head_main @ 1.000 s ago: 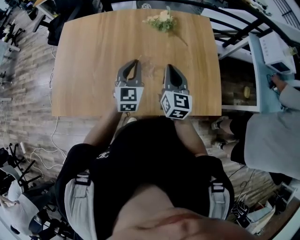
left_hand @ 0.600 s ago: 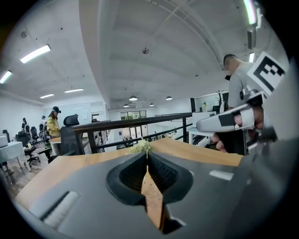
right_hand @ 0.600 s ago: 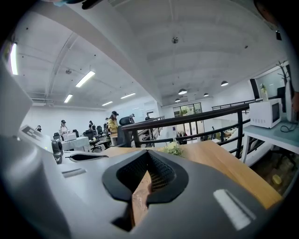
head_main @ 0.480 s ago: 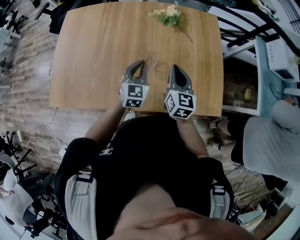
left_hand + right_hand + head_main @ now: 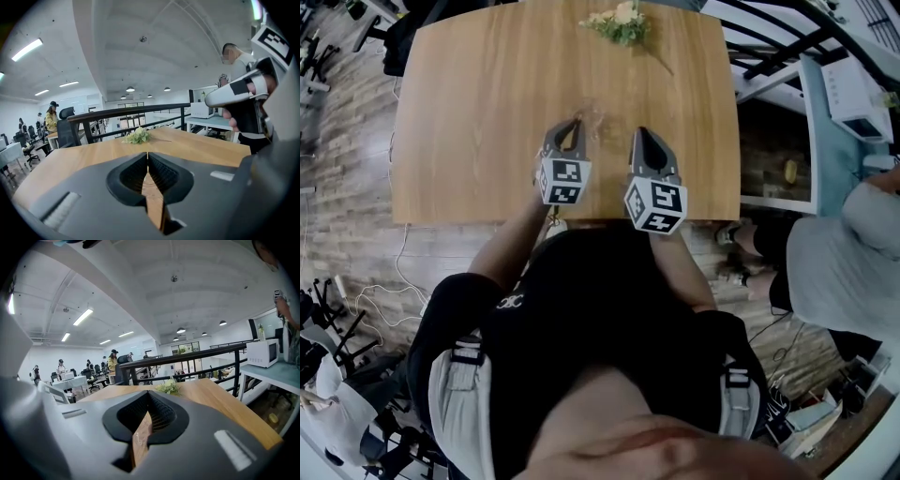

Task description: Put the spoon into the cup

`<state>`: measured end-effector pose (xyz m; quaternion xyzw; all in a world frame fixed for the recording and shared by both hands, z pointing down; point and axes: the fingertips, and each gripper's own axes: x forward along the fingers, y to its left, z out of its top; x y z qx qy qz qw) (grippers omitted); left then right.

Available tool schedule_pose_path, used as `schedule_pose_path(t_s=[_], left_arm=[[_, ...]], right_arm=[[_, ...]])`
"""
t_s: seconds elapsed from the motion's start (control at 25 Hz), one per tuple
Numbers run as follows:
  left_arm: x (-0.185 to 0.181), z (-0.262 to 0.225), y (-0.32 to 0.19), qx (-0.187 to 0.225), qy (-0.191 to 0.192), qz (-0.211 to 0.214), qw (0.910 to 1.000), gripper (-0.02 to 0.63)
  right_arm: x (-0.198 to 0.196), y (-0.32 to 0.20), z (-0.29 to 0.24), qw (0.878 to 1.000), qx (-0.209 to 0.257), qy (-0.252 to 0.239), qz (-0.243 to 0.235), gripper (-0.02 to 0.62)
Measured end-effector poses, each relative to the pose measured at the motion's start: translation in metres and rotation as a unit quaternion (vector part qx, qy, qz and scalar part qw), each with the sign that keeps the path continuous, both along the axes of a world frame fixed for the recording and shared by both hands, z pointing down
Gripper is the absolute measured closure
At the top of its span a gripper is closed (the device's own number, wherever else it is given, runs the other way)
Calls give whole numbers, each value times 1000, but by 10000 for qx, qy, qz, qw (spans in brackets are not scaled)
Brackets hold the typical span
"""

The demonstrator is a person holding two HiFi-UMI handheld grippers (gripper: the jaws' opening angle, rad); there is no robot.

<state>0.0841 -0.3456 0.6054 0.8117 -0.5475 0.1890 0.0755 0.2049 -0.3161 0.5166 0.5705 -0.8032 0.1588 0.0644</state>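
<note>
Open-plan office with ceiling strip lights surrounds a wooden table (image 5: 469, 112). Over its near edge the left gripper (image 5: 576, 123) and right gripper (image 5: 639, 133) hang side by side, both clenched on nothing. A flower sprig (image 5: 619, 21) lies at the far edge. Spoon and cup cannot be made out.

Wooden table (image 5: 469, 112) with flower sprig (image 5: 619, 21)
</note>
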Motion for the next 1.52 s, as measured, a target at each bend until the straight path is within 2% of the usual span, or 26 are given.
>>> schedule_pose_path(t_s=[0.16, 0.32, 0.56, 0.8, 1.04, 1.24, 1.52], left_arm=[[3, 7, -5, -7, -172, 76, 9998, 584], [9, 12, -6, 176, -640, 321, 9973, 584], [20, 22, -3, 320, -1170, 712, 9901, 584], [27, 33, -2, 427, -1706, 1065, 9786, 584], [25, 47, -3, 328, -1926, 1220, 9731, 584], [26, 55, -5, 335, -2266, 1498, 9618, 584], [27, 63, -3, 242, -2301, 1631, 9591, 583]], right_arm=[[4, 2, 3, 10000, -69, -4, 66, 595], [4, 4, 5, 9999, -86, 51, 87, 595], [10, 9, 6, 9998, -119, 103, 156, 595], [16, 11, 16, 9993, -287, 105, 232, 595], [21, 12, 24, 9984, -490, 6, 271, 595], [24, 12, 30, 9979, -575, 13, 281, 595], [31, 11, 35, 9971, -691, -36, 330, 595]])
